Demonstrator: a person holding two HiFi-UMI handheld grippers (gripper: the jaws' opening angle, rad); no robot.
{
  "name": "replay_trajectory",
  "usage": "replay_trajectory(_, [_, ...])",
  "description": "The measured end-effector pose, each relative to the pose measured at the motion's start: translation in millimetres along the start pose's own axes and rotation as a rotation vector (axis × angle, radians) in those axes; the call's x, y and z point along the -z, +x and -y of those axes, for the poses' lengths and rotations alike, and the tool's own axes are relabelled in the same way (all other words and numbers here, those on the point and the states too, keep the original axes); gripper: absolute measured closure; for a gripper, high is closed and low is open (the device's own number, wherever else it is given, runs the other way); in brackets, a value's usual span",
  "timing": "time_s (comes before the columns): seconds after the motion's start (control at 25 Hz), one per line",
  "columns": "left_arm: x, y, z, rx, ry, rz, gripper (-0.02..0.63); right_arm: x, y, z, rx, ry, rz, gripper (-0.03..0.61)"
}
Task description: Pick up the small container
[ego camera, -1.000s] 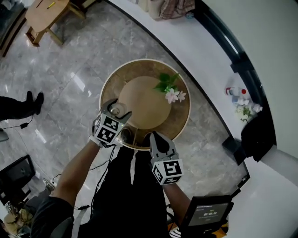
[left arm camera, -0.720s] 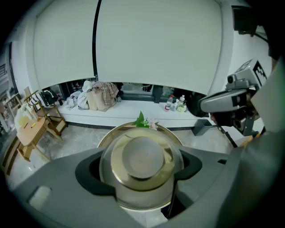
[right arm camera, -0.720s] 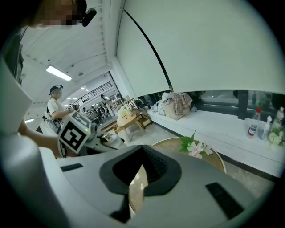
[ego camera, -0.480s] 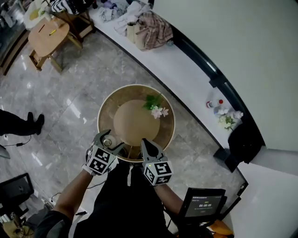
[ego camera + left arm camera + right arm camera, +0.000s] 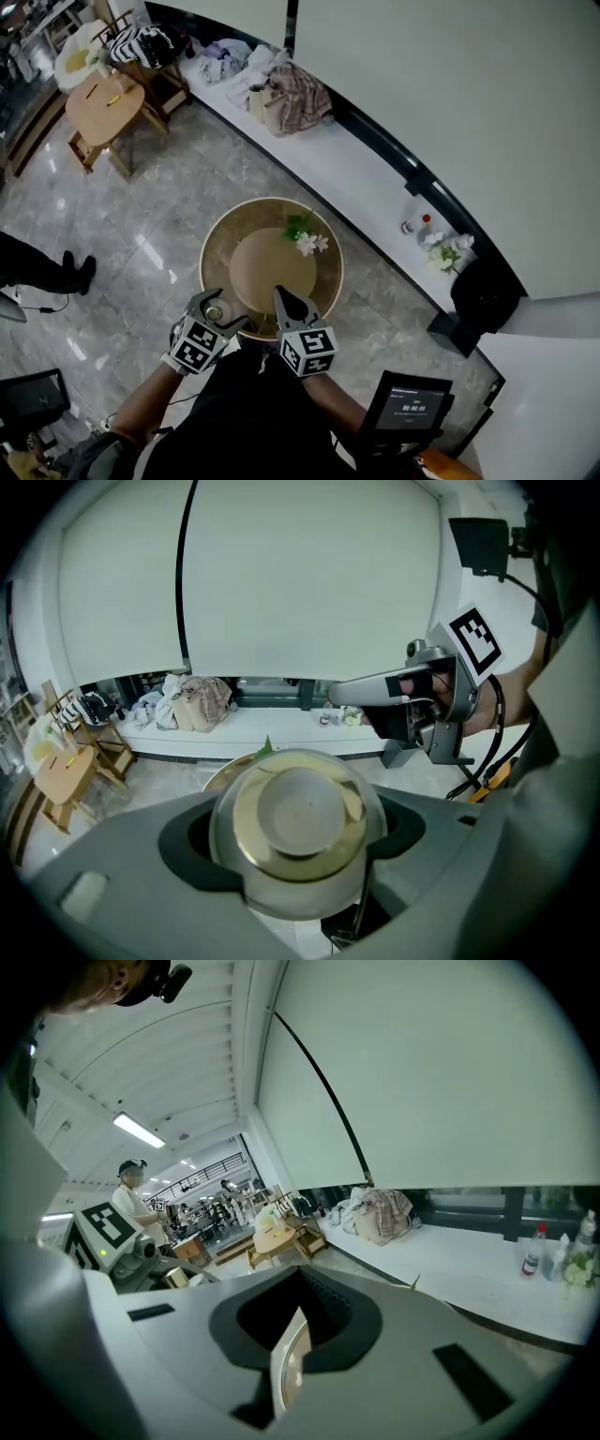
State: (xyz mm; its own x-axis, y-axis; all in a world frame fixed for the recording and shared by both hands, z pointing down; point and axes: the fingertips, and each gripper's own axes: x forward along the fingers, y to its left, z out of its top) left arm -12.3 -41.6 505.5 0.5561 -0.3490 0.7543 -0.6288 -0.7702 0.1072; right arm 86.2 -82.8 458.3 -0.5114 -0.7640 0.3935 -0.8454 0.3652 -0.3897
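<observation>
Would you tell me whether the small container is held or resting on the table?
Held: the left gripper clamps the container between its fingers, one on each side.

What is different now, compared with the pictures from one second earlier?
The head view has drawn back, so the round table looks smaller. Unchanged: left gripper holds the small container; right gripper, shut on a thin disc, beside it at the near rim.

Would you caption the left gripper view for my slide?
Left gripper grips the small clear container; right gripper hovers beyond.
</observation>
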Motion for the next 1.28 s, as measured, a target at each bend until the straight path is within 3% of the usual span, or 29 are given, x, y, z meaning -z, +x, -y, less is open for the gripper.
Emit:
replay_trajectory(0.32, [-26.8, -43.5, 29.0, 0.022, 0.008, 0.061, 0.278, -28.2, -19.7, -40.0, -0.078, -0.093, 0.068, 0.583])
replay_trajectory(0.68, [-37.7, -74.1, 38.1, -0.008, 0.02, 0.111, 0.278, -34.9, -35.5, -48.4, -0.074, -0.117, 0.084, 0.583])
replay_trajectory(1.04, [-37.4, -89.1, 37.2, -0.037, 0.048, 0.12, 0.278, -55.0, -41.4, -62.0, -0.079, -0.18, 0.137, 0.583])
replay_trajectory(1.28, [-27.1, -92.1, 37.3, -0.056, 0.073, 0.094, 0.278, -47.7, -45.1, -66.5, -0.074, -0.188, 0.12, 0.583])
